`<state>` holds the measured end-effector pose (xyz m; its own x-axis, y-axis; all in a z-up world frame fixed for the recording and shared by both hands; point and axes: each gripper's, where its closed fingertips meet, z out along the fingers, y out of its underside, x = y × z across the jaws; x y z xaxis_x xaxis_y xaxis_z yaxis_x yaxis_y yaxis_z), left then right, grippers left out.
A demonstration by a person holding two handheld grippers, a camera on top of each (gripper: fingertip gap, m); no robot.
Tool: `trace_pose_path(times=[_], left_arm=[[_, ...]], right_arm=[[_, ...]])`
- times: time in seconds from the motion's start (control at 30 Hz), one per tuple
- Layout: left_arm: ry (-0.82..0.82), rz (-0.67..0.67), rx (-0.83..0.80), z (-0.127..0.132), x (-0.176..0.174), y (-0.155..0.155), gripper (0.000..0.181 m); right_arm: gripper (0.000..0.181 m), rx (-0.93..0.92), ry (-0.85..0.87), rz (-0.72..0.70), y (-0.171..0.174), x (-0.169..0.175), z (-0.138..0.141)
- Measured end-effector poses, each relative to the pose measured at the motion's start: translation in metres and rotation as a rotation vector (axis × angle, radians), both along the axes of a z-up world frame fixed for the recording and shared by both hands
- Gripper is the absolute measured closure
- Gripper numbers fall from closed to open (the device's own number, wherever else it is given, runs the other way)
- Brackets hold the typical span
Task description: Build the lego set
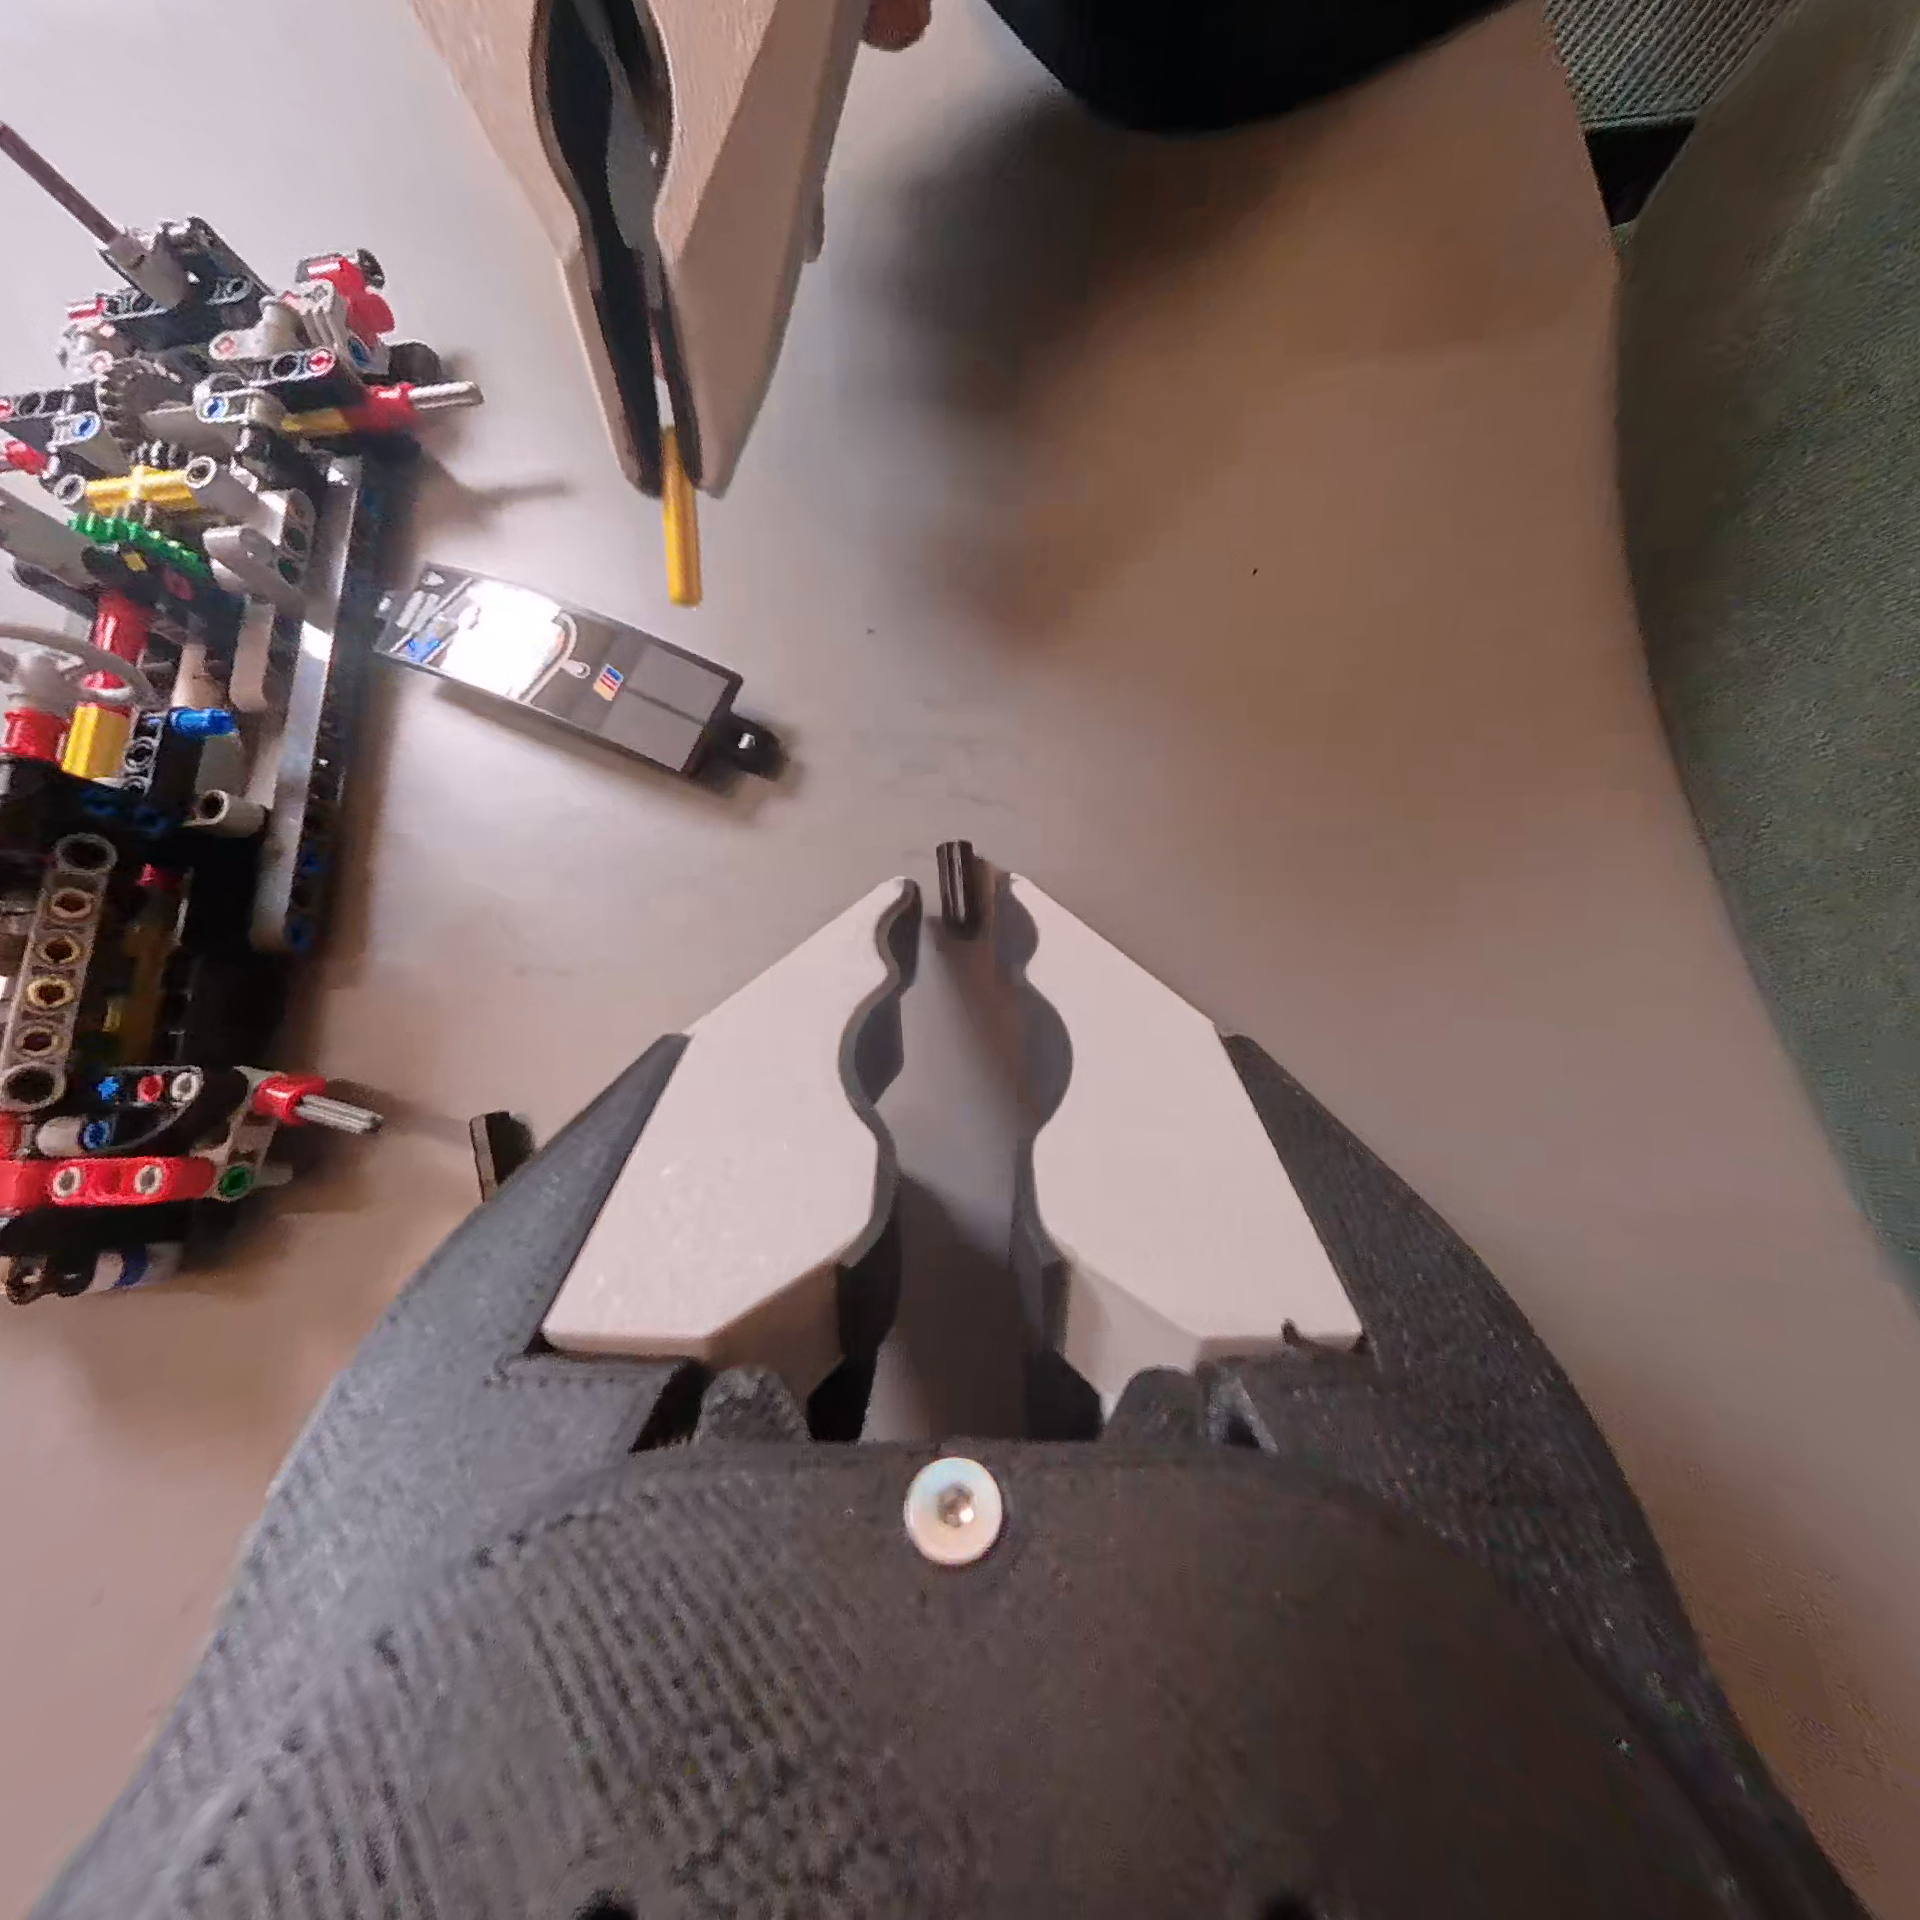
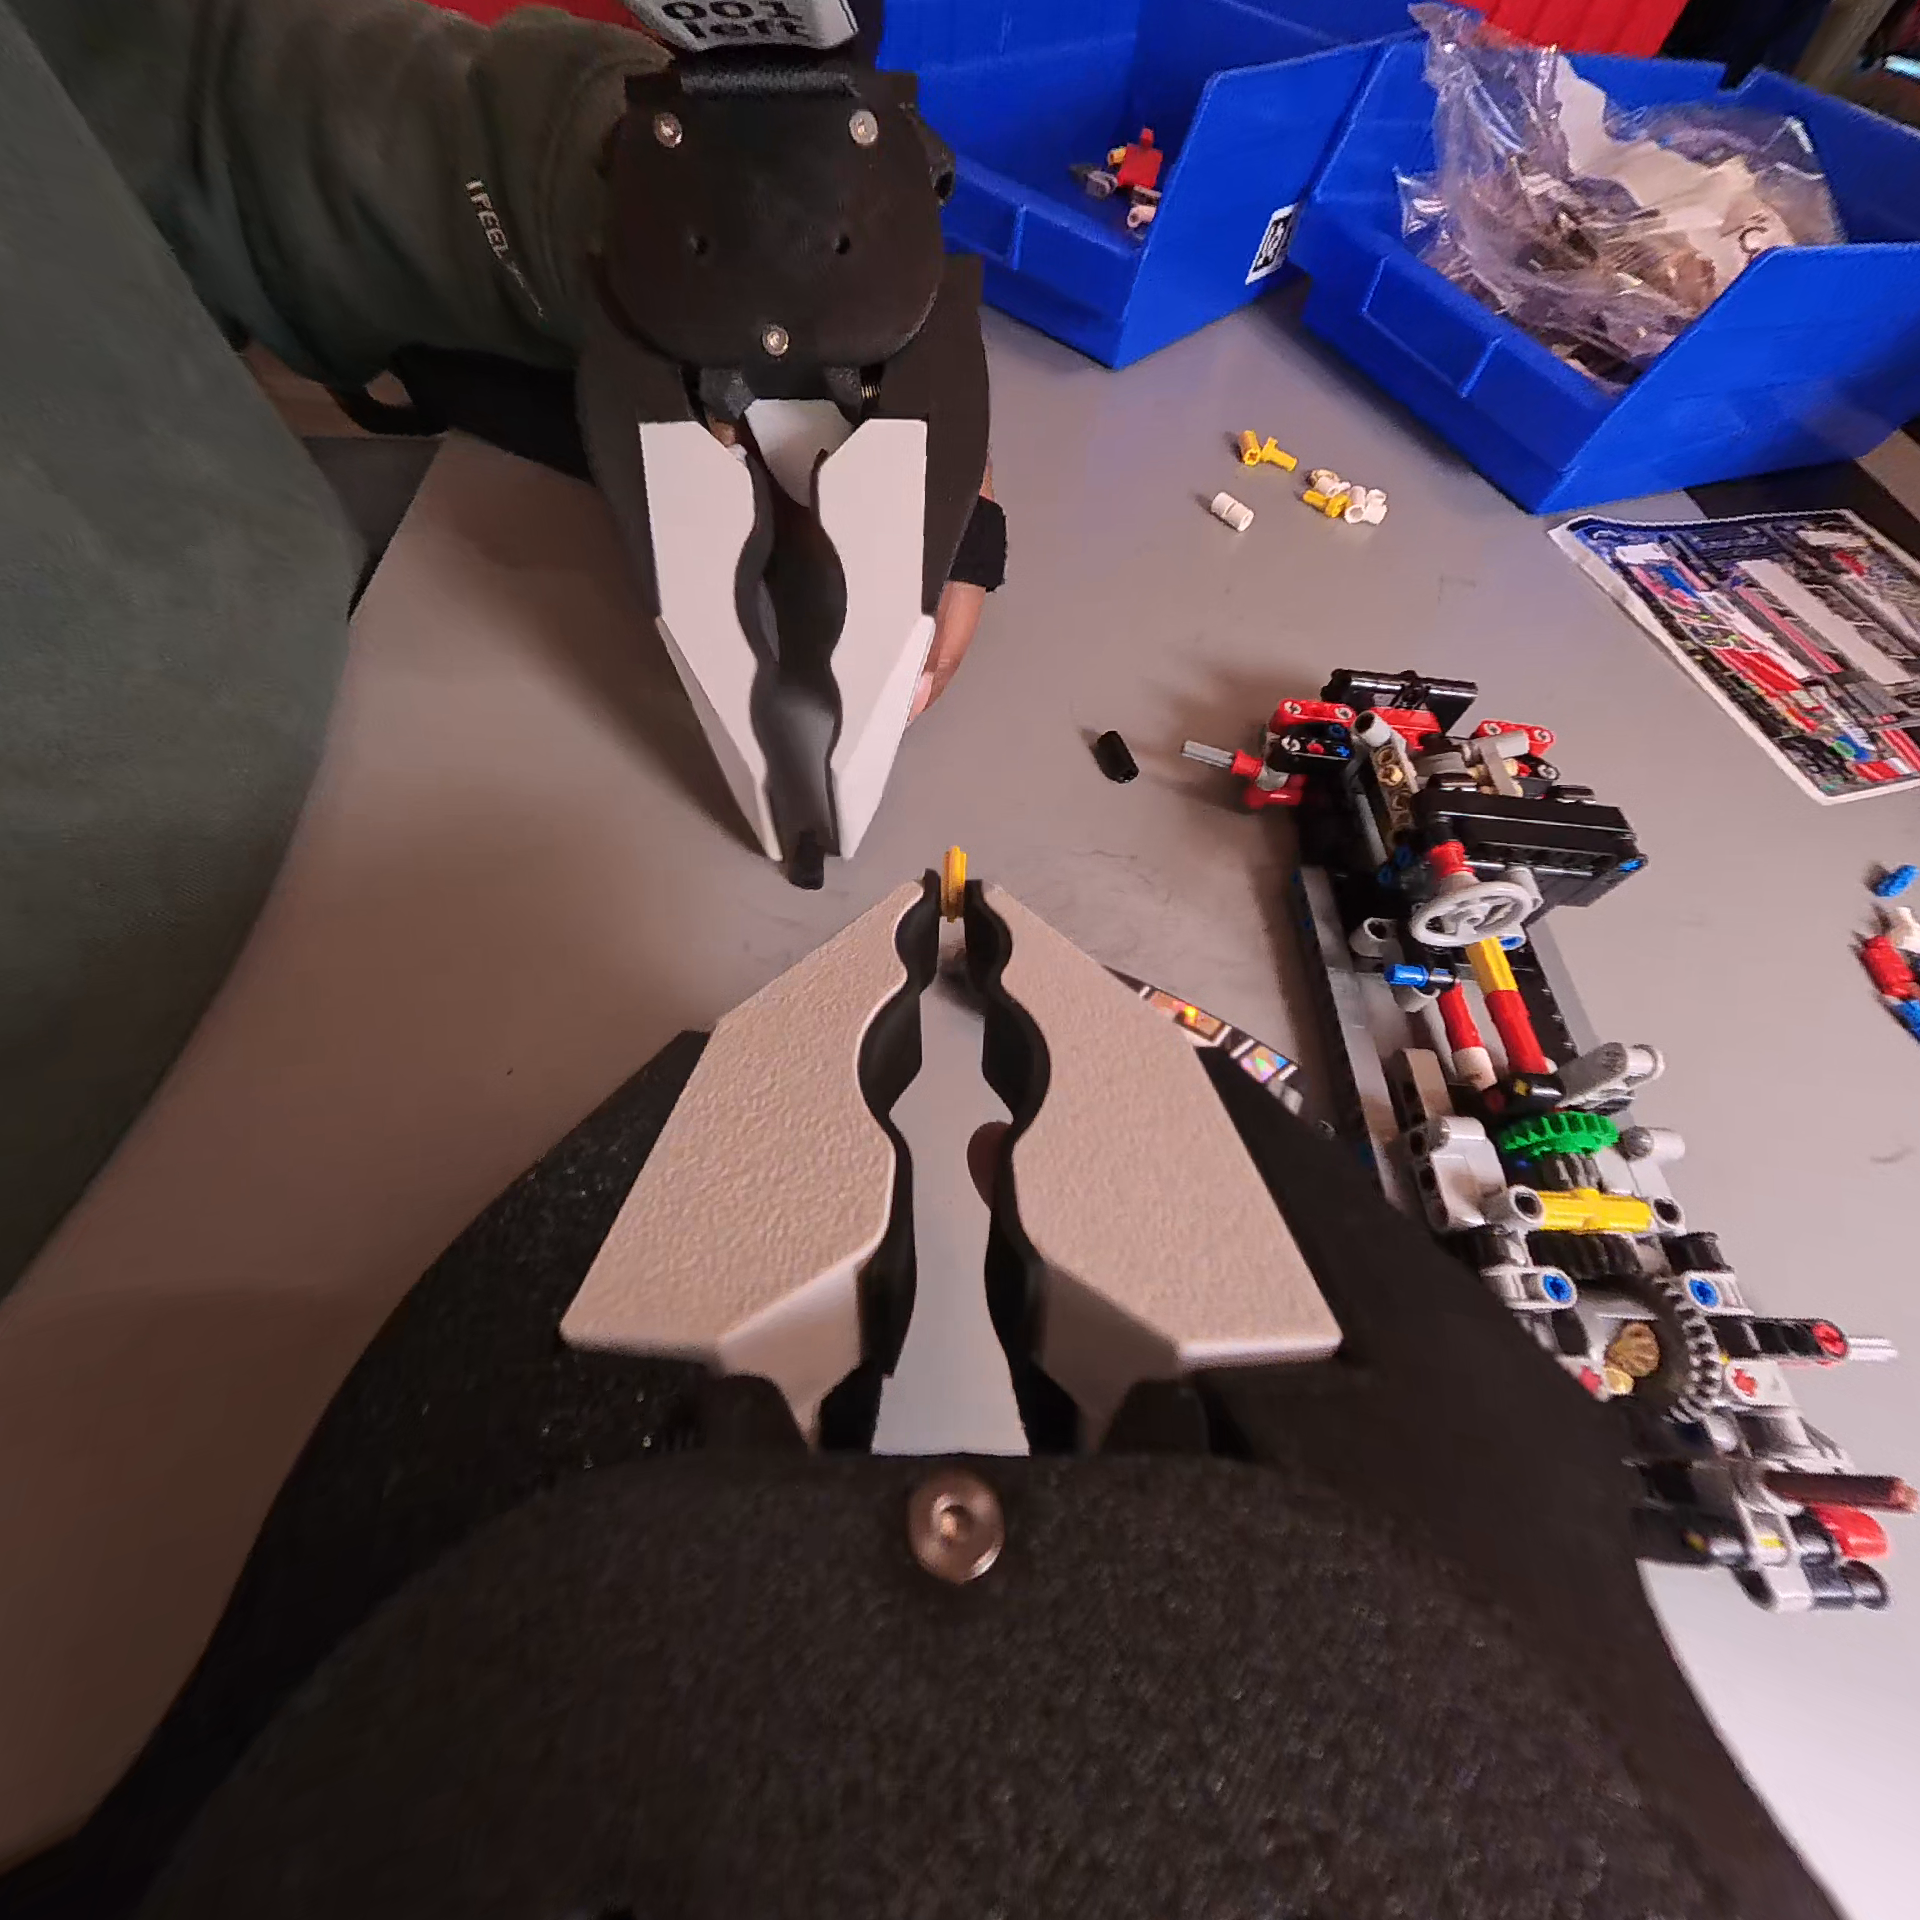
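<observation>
My left gripper [image 1: 958, 896] is shut on a small black pin [image 1: 954, 883] that sticks out past its tips, just above the grey table. My right gripper [image 2: 951, 896] is shut on a yellow axle [image 2: 953, 878], seen end-on here. In the left wrist view the axle [image 1: 681, 525] hangs down from the right gripper [image 1: 665, 468]. The two grippers face each other tip to tip, a short gap apart. The left gripper [image 2: 805, 847] and its pin [image 2: 805, 864] also show in the right wrist view. The half-built Lego chassis [image 2: 1507, 1091] lies beside them [image 1: 156, 727].
A black stickered panel [image 1: 566, 665] lies between the chassis and the grippers. A loose black connector [image 2: 1117, 753] and small yellow and white parts [image 2: 1320, 494] lie on the table. Blue bins [image 2: 1621, 395] and an instruction booklet [image 2: 1766, 634] lie at the far side. A green sleeve [image 1: 1787, 623] runs along the table's curved edge. There is about 8 cm between the tips of the two grippers.
</observation>
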<state>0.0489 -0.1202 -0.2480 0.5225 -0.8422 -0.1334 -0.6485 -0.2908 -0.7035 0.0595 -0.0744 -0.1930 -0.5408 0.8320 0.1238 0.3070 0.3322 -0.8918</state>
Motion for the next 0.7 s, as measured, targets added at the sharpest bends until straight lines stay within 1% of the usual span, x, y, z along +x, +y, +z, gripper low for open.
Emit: trace_pose_path(times=[0.1, 0.17, 0.2, 0.3, 0.37, 0.4, 0.5, 0.7], left_arm=[[0.008, 0.006, -0.012, 0.0, 0.0, 0.003, 0.177], [0.011, 0.003, 0.042, 0.002, -0.001, 0.008, 0.177], [-0.054, -0.006, 0.063, 0.009, 0.002, 0.009, 0.177], [-0.323, -0.011, 0.101, 0.045, 0.008, 0.011, 0.177], [-0.447, -0.027, 0.12, 0.064, 0.009, 0.01, 0.177], [-0.484, -0.028, 0.122, 0.07, 0.009, 0.01, 0.177], [-0.519, -0.012, 0.136, 0.076, 0.007, 0.012, 0.177], [-0.507, 0.001, 0.136, 0.074, 0.005, 0.014, 0.177]], right_arm=[[0.18, -0.022, -0.008, 0.019, -0.004, 0.002, -0.001], [0.18, -0.032, -0.003, 0.032, -0.008, 0.002, 0.0], [0.18, -0.036, 0.002, 0.041, -0.011, 0.003, 0.002], [0.181, -0.045, 0.028, 0.061, -0.02, 0.003, 0.009], [0.181, -0.058, 0.054, 0.067, -0.026, 0.003, 0.016], [0.181, -0.066, 0.067, 0.072, -0.027, 0.003, 0.02], [0.181, -0.072, 0.082, 0.078, -0.029, 0.004, 0.025], [0.18, -0.071, 0.082, 0.07, -0.027, 0.004, 0.026]])
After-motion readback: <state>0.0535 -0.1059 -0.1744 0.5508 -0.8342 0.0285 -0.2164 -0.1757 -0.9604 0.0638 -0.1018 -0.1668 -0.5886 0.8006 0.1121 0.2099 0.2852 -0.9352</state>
